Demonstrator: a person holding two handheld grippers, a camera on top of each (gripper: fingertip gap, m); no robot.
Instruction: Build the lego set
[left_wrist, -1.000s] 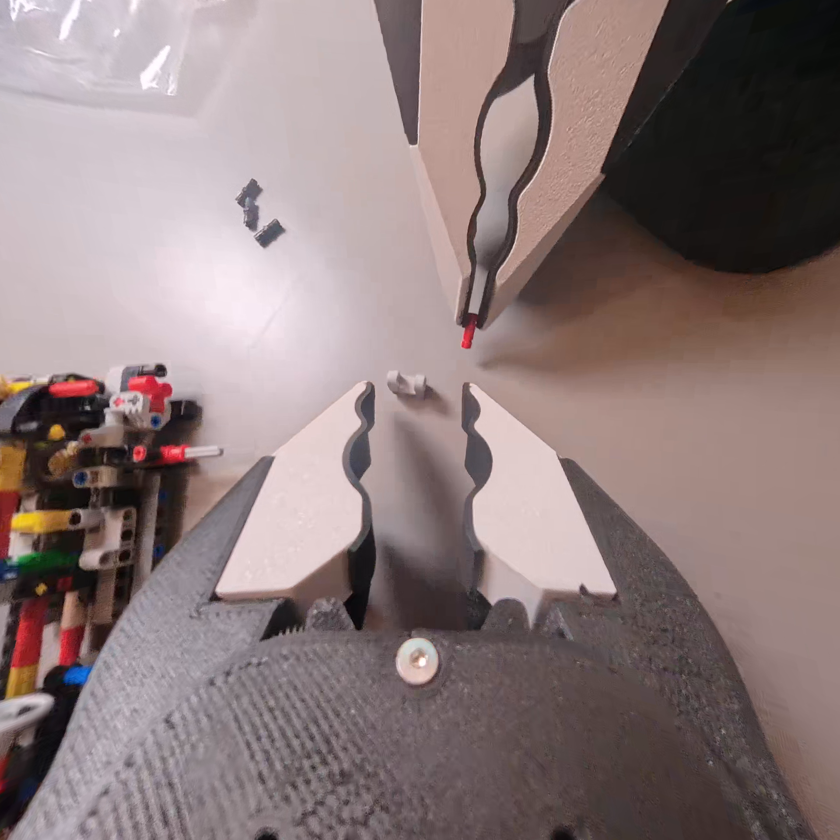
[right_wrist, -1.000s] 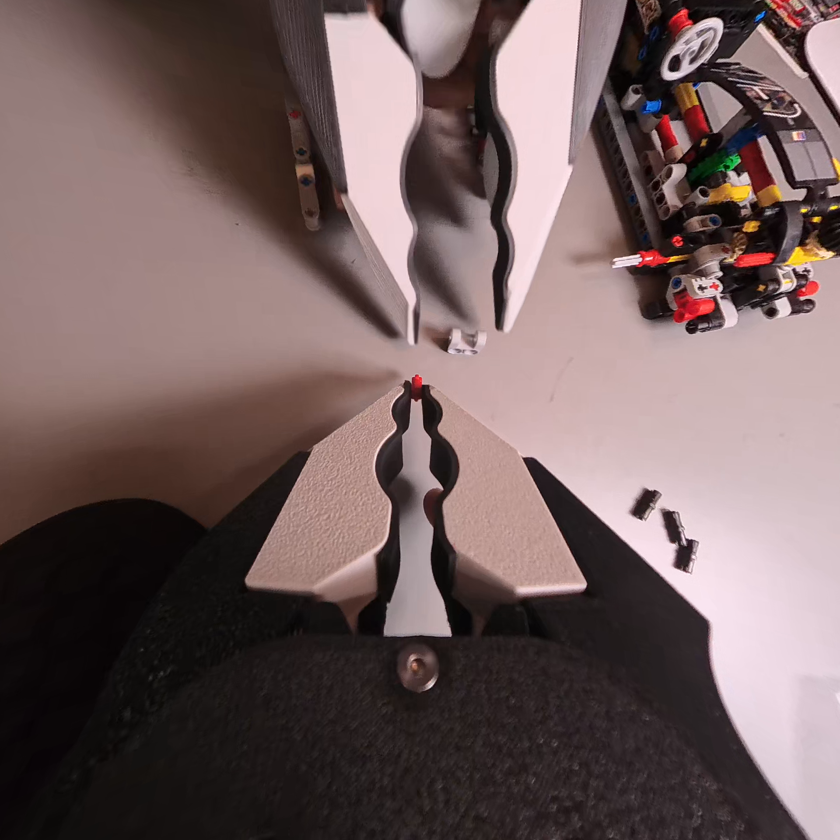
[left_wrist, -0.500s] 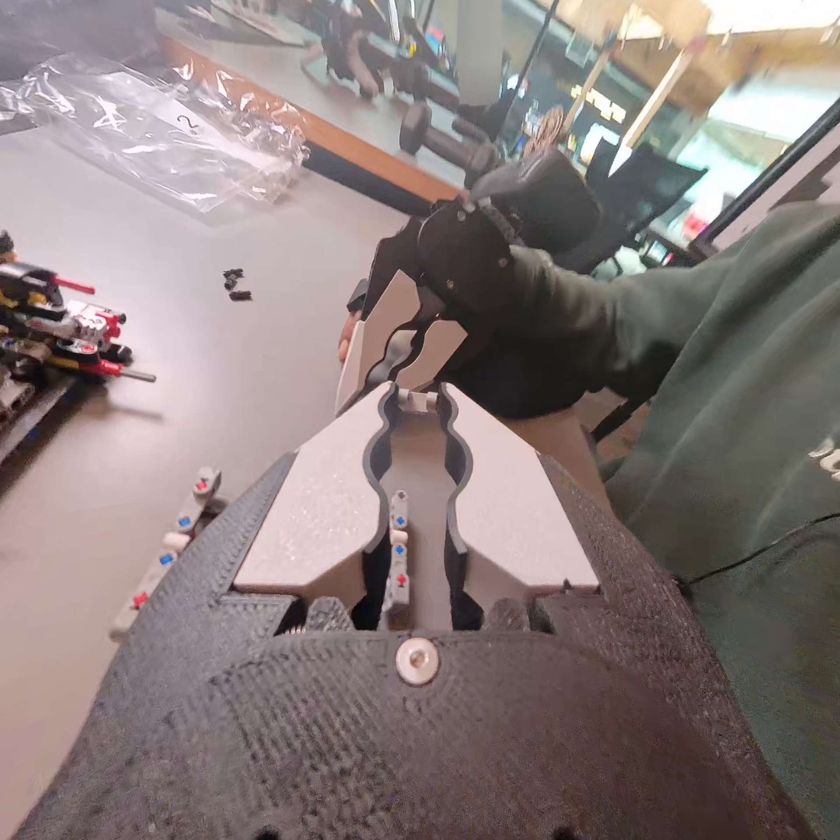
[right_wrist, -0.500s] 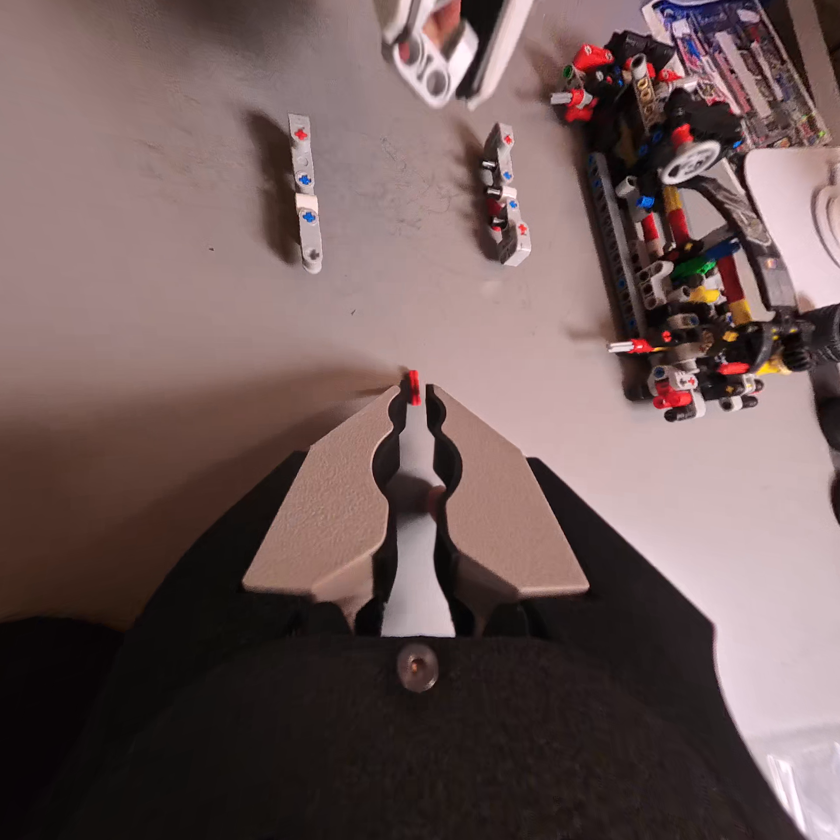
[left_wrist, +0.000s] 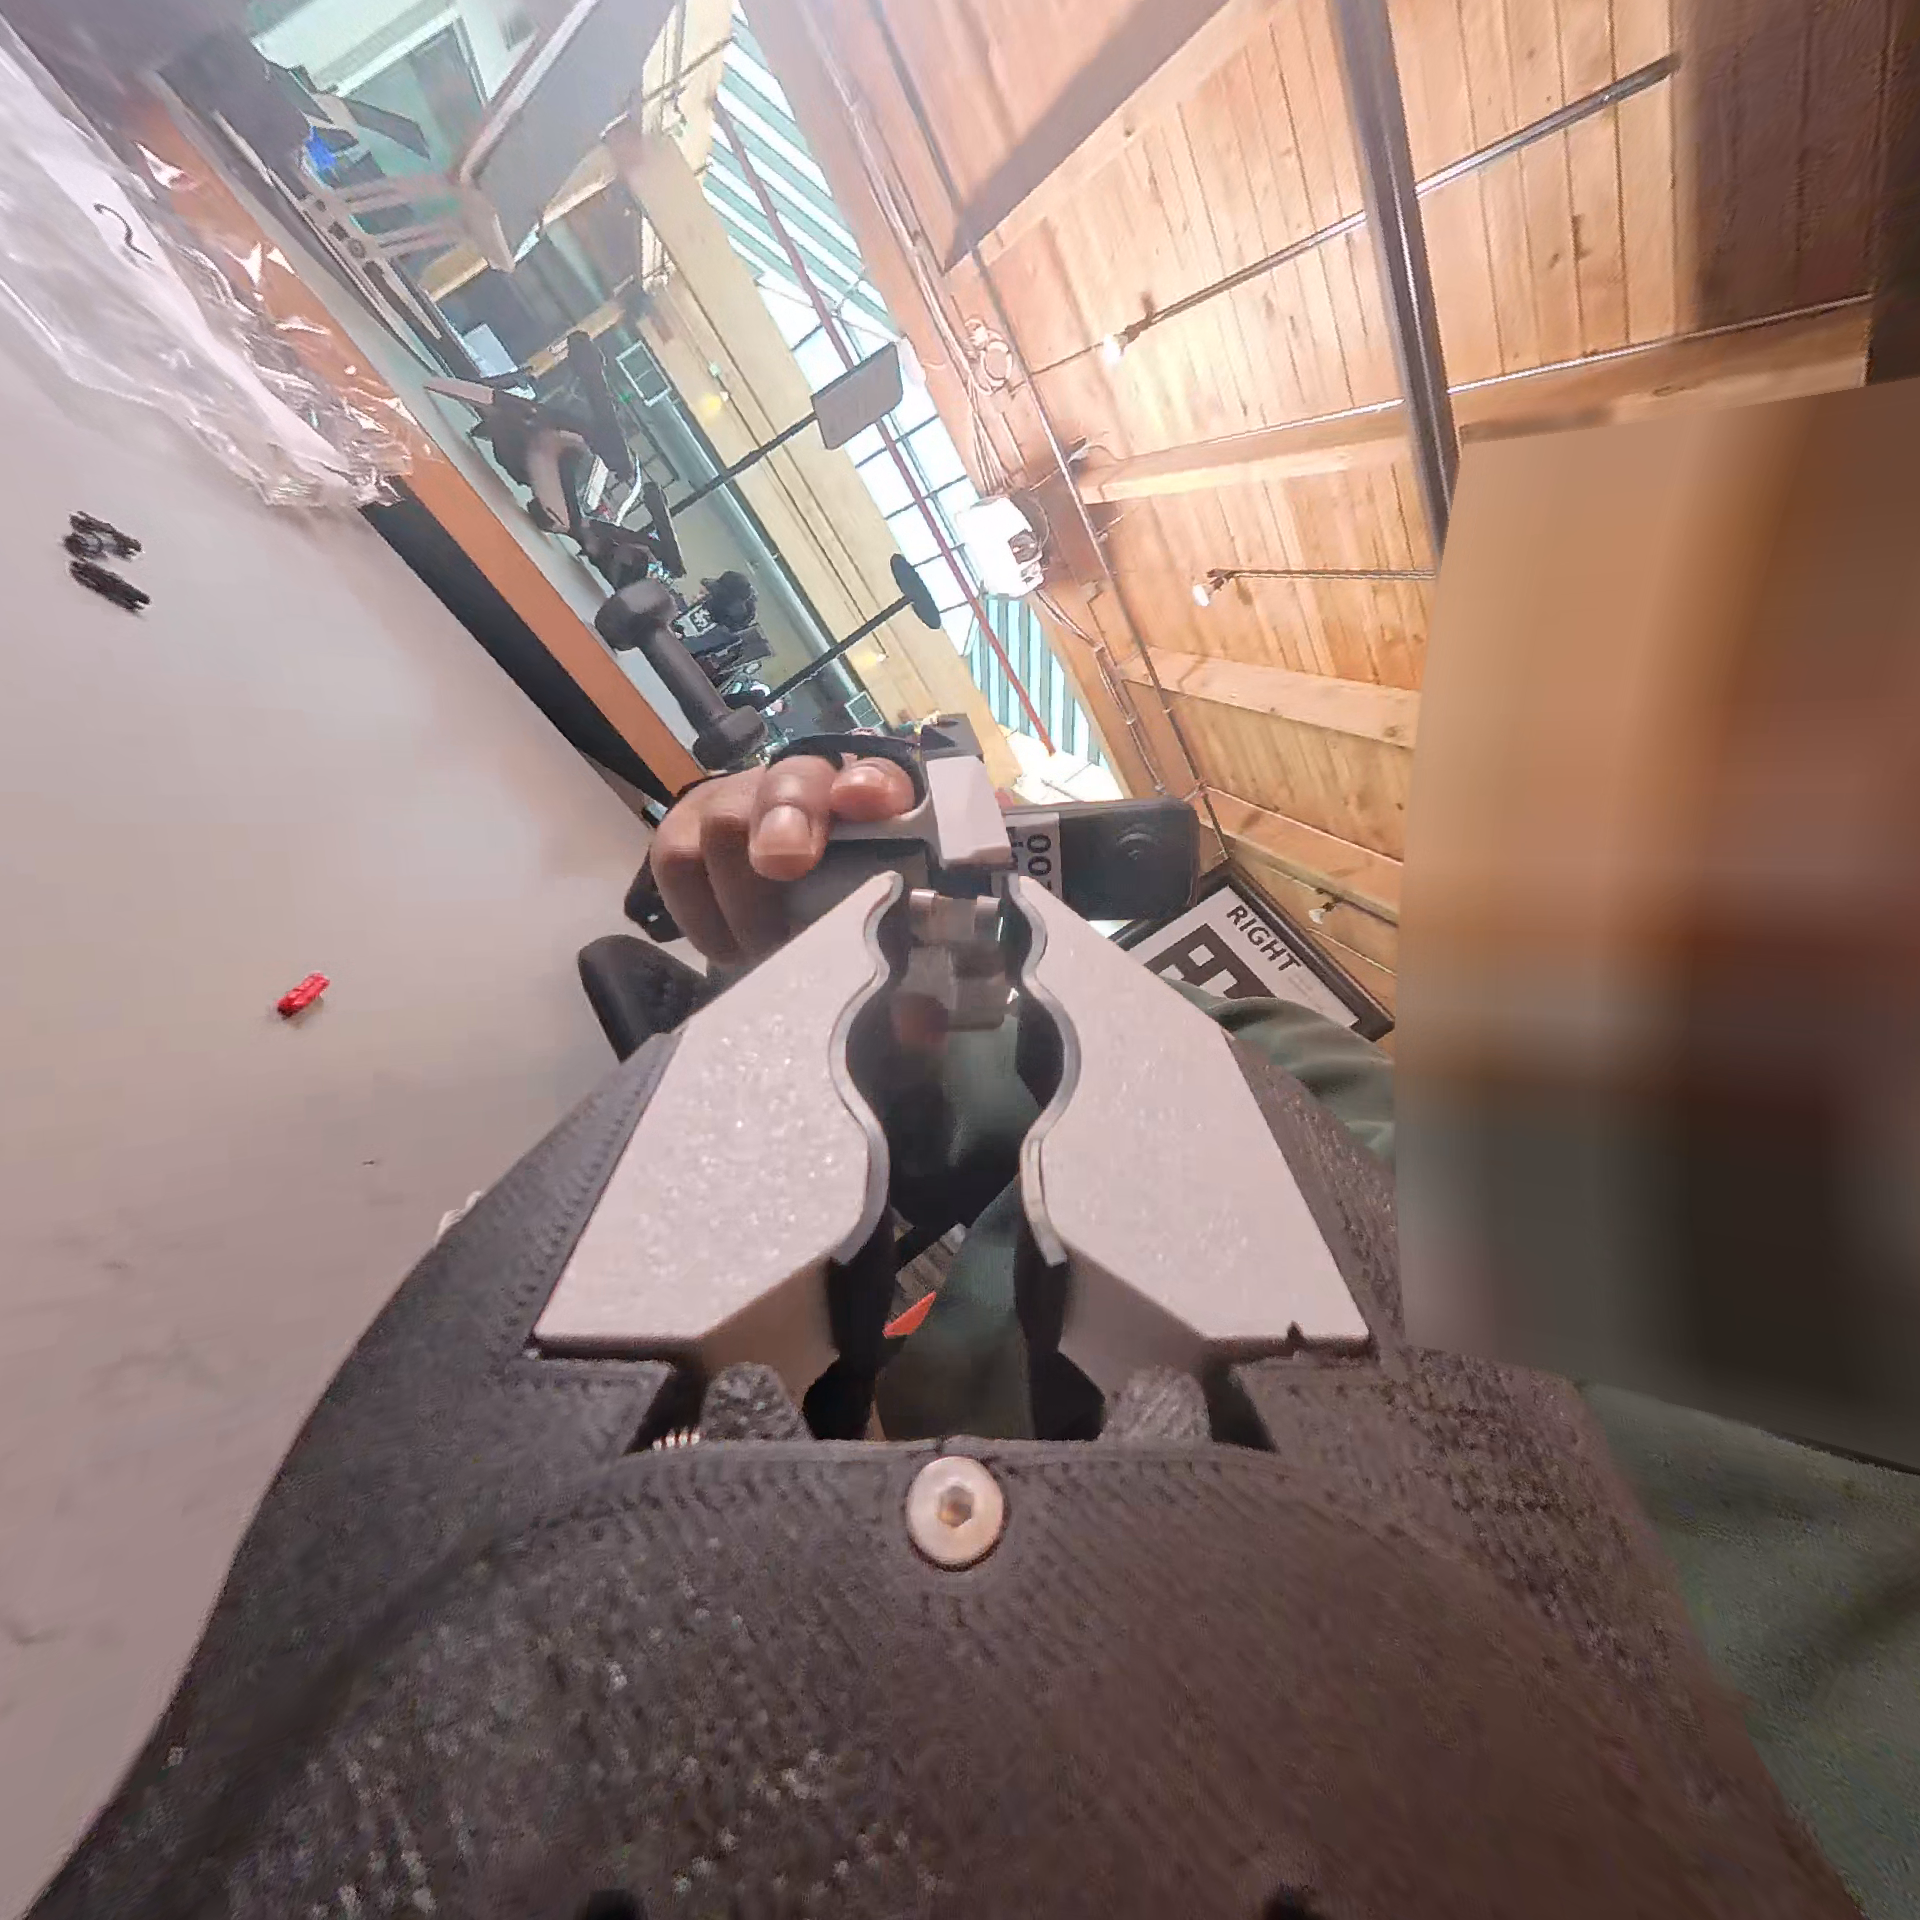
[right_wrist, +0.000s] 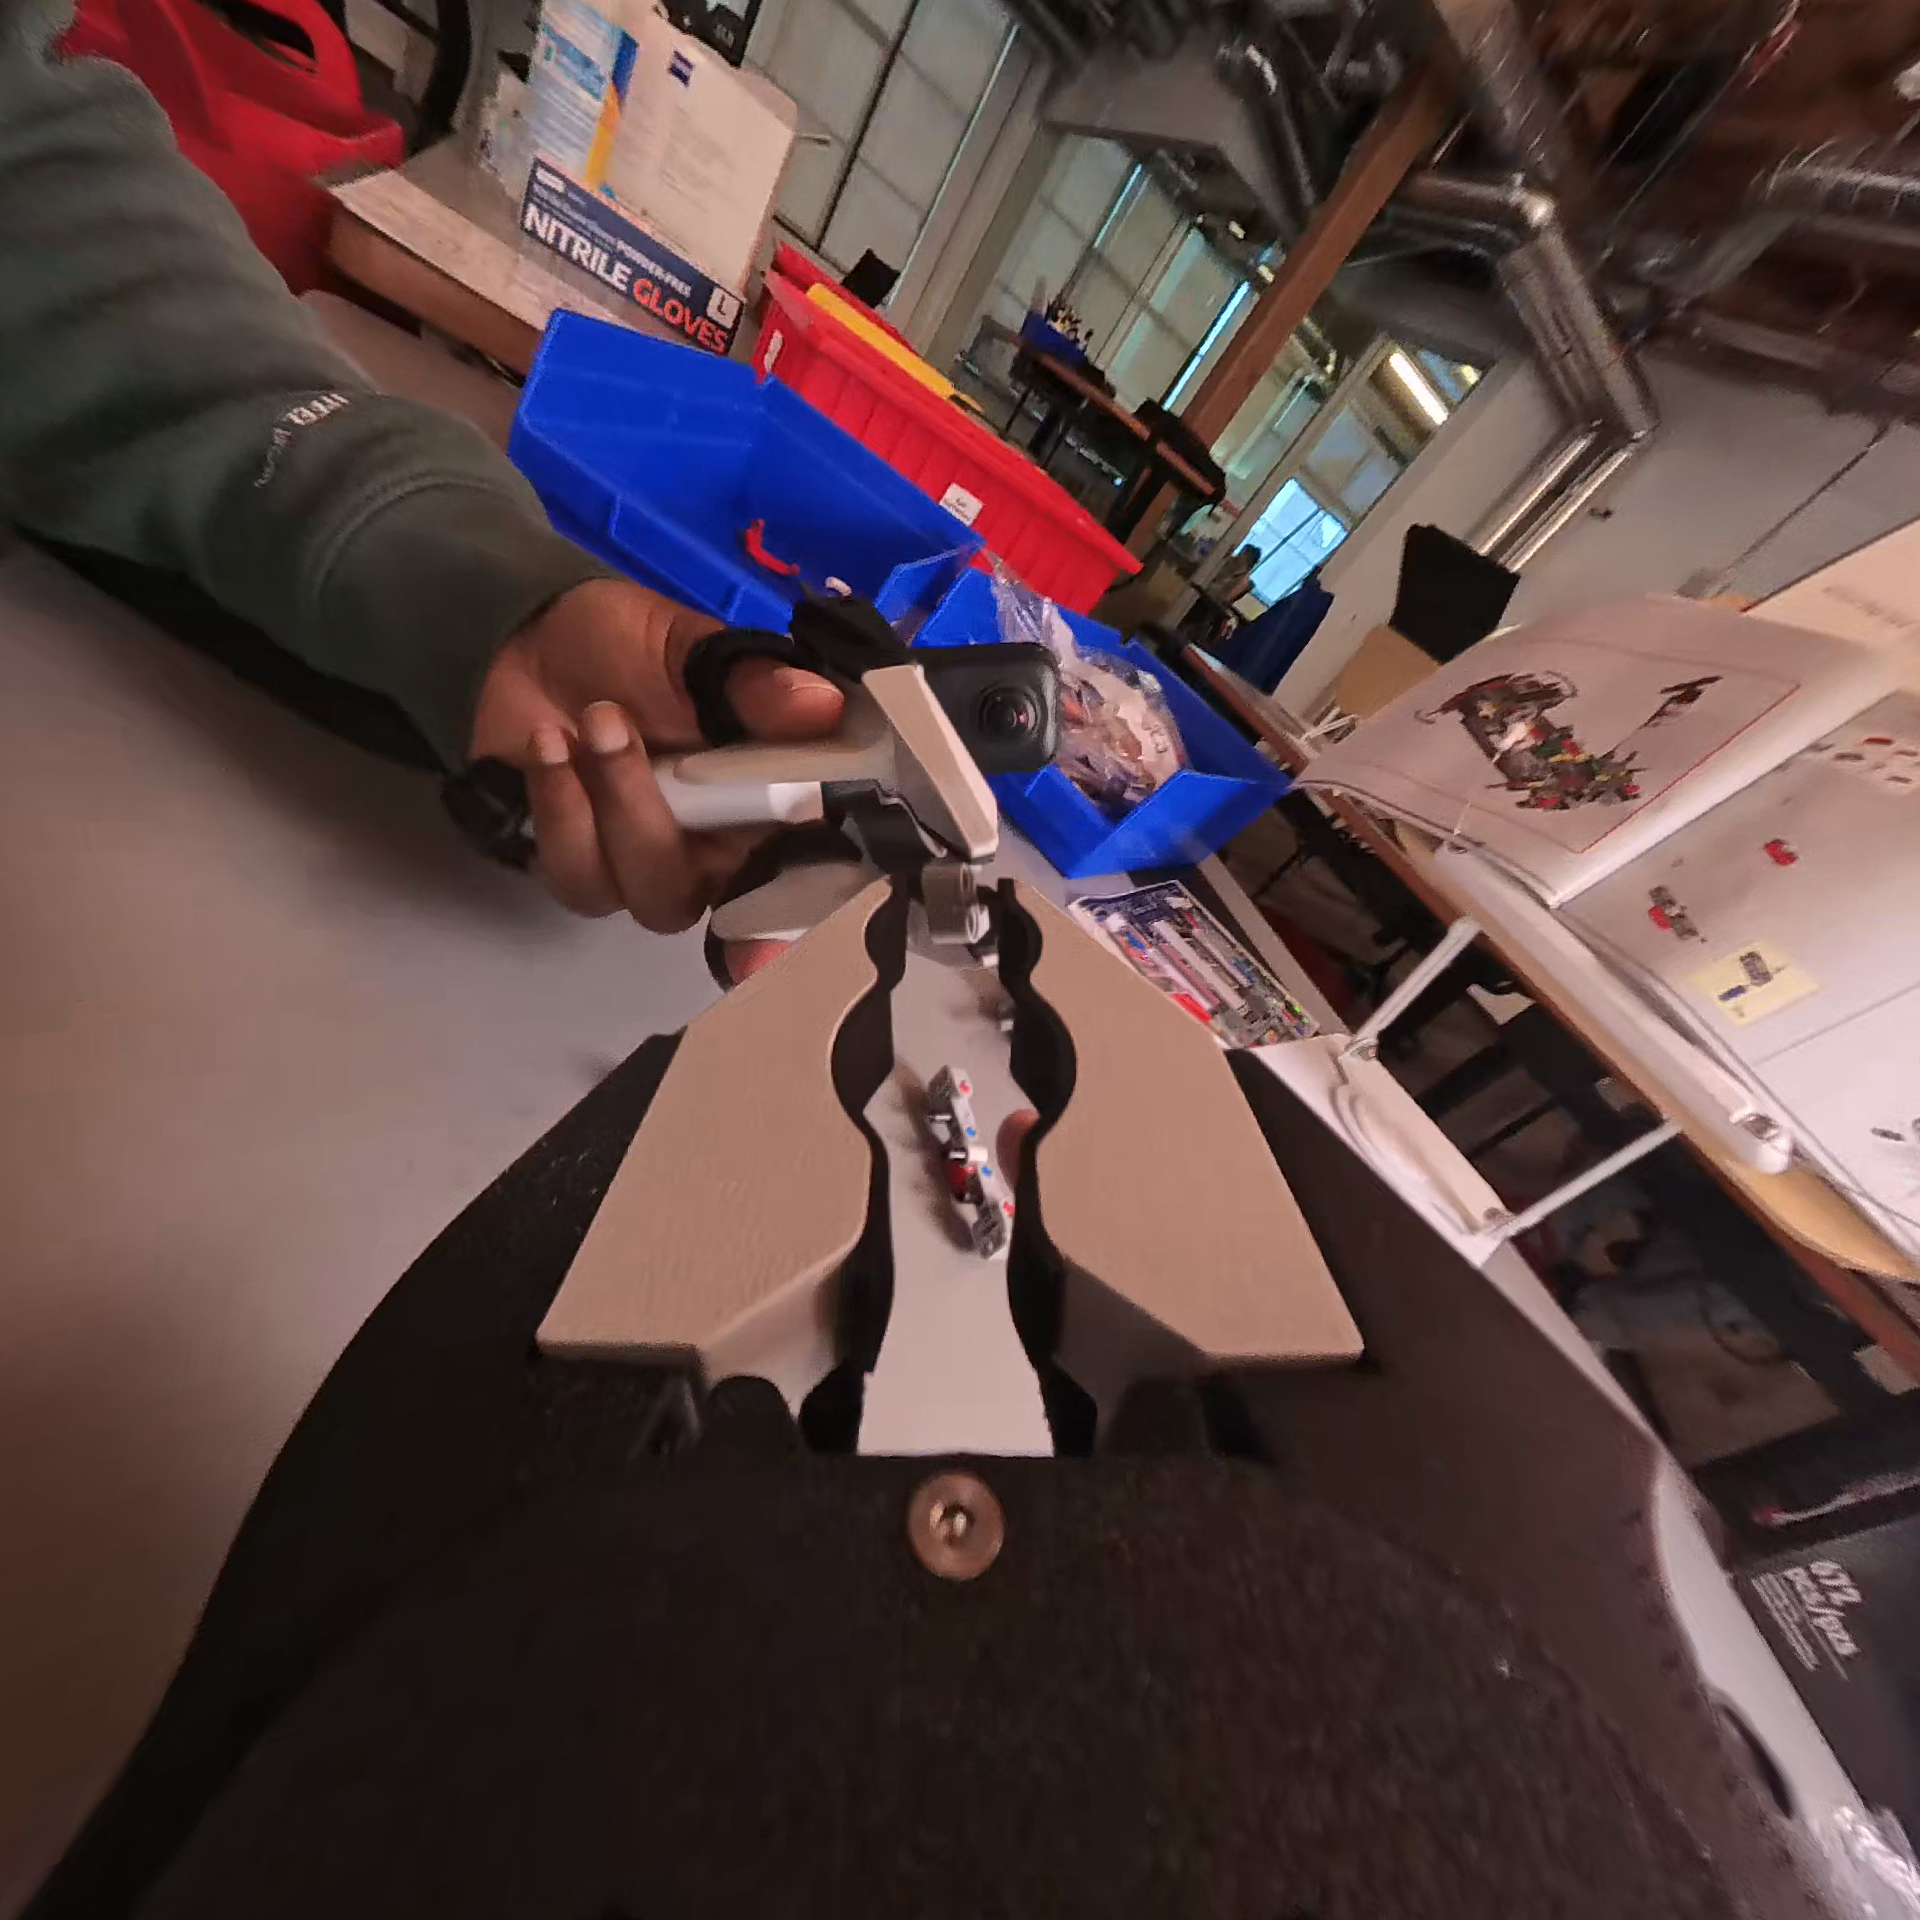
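Lego piece, small and grey (left_wrist: 948, 951), is held up off the counter (left_wrist: 260, 831), clenched between the tips of the left hand-held gripper (left_wrist: 956, 888). Its long axis runs along the fingers, pointing away from that camera. The right hand-held gripper (right_wrist: 948, 888) meets it tip to tip, jaws slightly parted around the same piece; I cannot tell whether it grips. A red pin (left_wrist: 302, 992) lies alone on the counter, with black pins (left_wrist: 104, 566) farther off near a marked plastic bag (left_wrist: 156, 291). Below the right gripper lies a grey beam (right_wrist: 966, 1164) studded with red and blue. Printed writing shows on a cardboard box (right_wrist: 623, 249), a green sleeve (right_wrist: 260, 436) and an open instruction booklet (right_wrist: 1558, 748).
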